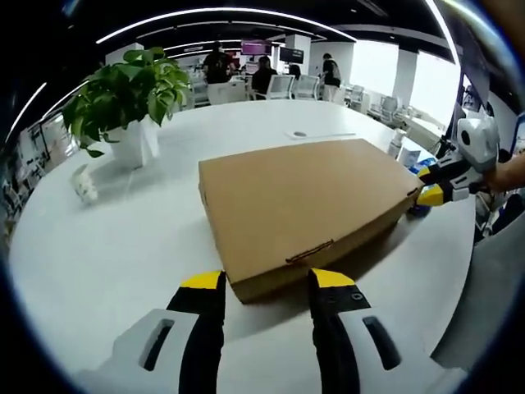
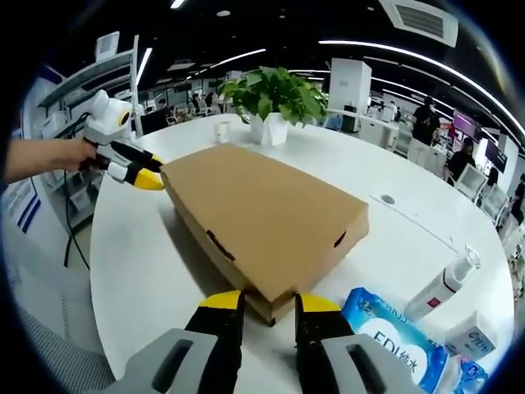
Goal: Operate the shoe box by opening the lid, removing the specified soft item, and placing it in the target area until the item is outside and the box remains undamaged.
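Landmark: closed cardboard box [image 1: 308,209] mid table [image 1: 107,254]. Bare tabletop on the box's side toward the potted plant [image 1: 127,103], wide enough for a claw; only a small crumpled white thing [image 1: 84,184] sits there. Left claw [image 1: 267,281] and right claw [image 2: 268,302] each crowd a box corner, jaws apart. Past the box near the right claw: blue wipes pack [image 2: 394,341], white pump bottle [image 2: 443,287], small carton [image 2: 472,338] block that edge.

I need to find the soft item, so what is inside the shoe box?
Nothing inside shows: the shoe box lies on the white table with its lid shut, so its contents are covered.
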A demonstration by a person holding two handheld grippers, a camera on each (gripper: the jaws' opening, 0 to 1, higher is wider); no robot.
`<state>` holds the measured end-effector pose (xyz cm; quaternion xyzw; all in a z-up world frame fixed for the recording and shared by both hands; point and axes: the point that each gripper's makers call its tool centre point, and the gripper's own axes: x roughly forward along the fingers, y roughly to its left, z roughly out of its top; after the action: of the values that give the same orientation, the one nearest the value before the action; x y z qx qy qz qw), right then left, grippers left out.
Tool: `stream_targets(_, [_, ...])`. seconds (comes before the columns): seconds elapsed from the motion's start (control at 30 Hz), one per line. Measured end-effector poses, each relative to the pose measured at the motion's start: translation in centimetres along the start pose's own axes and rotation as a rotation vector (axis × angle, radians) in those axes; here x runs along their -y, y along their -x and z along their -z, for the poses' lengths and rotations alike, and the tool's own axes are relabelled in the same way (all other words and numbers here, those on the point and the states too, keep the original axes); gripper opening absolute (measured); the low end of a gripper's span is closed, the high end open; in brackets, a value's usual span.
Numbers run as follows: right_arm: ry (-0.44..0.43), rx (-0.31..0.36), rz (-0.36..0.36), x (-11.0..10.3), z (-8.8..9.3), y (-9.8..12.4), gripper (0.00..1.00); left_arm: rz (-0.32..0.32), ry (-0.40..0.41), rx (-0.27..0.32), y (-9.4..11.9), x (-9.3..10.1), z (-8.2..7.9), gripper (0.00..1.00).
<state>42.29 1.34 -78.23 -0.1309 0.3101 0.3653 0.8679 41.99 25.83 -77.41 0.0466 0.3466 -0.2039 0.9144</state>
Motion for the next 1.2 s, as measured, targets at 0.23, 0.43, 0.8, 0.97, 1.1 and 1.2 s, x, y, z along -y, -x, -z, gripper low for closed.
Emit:
stream_targets(0.23, [0.016, 0.033, -0.003, -0.4, -0.4, 1.4, 0.33, -0.008, 0.011, 0.003, 1.4, 0.6, 0.5, 0.43])
stream_targets(0.43, [0.016, 0.078, 0.005, 0.2, -1.0, 3.7, 0.45, -0.012, 0.03, 0.054, 3.6, 1.6, -0.3, 0.52])
stream_targets(0.8, [-0.005, 0.121, 0.047, 1.6, -1.1, 9.1, 0.63, 0.011, 0.028, 0.144, 7.1, 4.8, -1.8, 0.64])
stream_targets(0.97, [-0.017, 0.134, 0.074, 2.2, -0.3, 12.2, 0.67, 0.016, 0.02, 0.156, 8.7, 6.1, -1.9, 0.69])
stream_targets(1.1, [-0.056, 0.133, 0.094, 2.5, 0.8, 14.3, 0.73, 0.026, 0.013, 0.18, 10.1, 7.4, -2.1, 0.72])
stream_targets(1.2, [-0.074, 0.133, 0.129, 3.0, 1.9, 16.2, 0.77, 0.03, 0.002, 0.188, 11.1, 8.3, -2.0, 0.75])
